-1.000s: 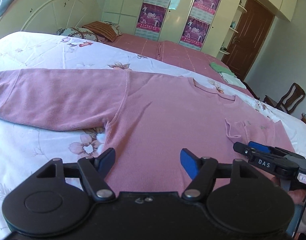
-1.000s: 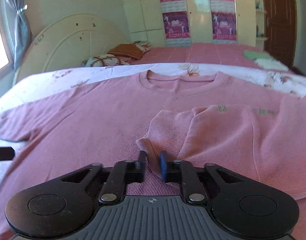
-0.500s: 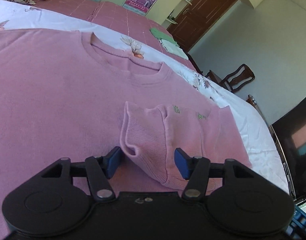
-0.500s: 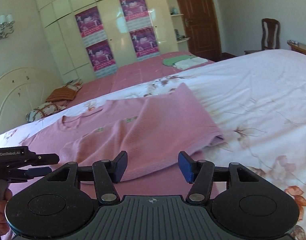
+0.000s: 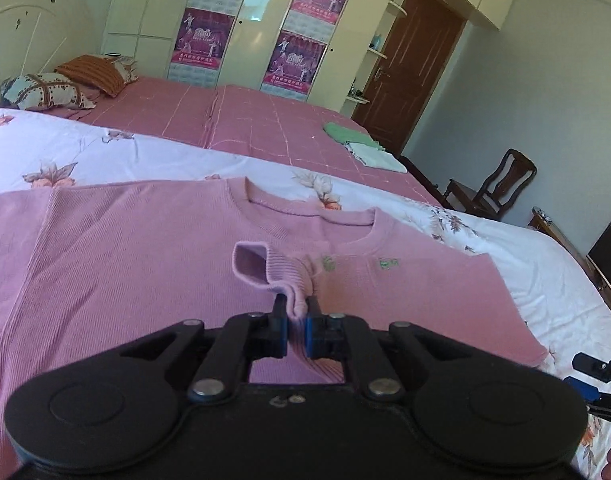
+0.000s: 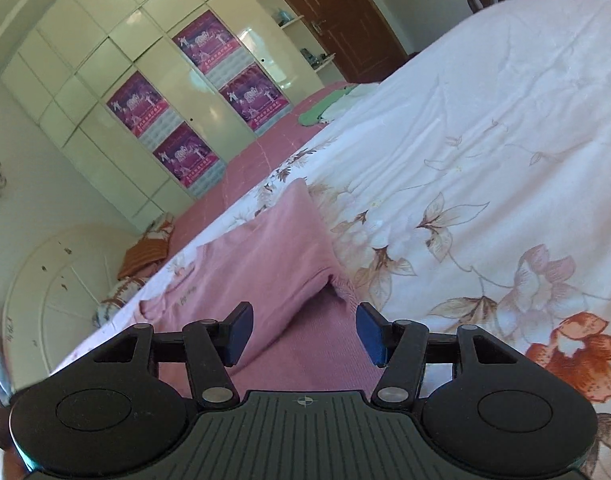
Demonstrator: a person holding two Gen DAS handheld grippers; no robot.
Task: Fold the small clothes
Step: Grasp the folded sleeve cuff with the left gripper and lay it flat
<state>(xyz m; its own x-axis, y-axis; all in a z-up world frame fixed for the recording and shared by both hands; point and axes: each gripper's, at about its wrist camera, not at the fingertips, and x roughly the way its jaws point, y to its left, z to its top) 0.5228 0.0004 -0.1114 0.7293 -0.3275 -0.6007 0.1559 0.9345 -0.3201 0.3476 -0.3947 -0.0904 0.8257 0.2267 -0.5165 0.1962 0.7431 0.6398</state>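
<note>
A pink knit sweater lies flat on the floral bedspread, neck hole toward the far side. One sleeve is folded across its chest, and the ribbed sleeve cuff stands up in a loop. My left gripper is shut on the cuff's near edge. In the right wrist view the same sweater shows its folded side and hem corner. My right gripper hangs open just above that hem, with nothing pinched. Its tip also shows at the lower right of the left wrist view.
Beyond the bedspread lies a pink checked sheet with folded green and white clothes and pillows near the headboard. A wooden chair and a brown door stand on the right. Wardrobes with posters line the far wall.
The left gripper moved right across the sweater to the folded sleeve and closed on its cuff. The right gripper let go of the cuff, opened, swung to the sweater's right hem and rolled.
</note>
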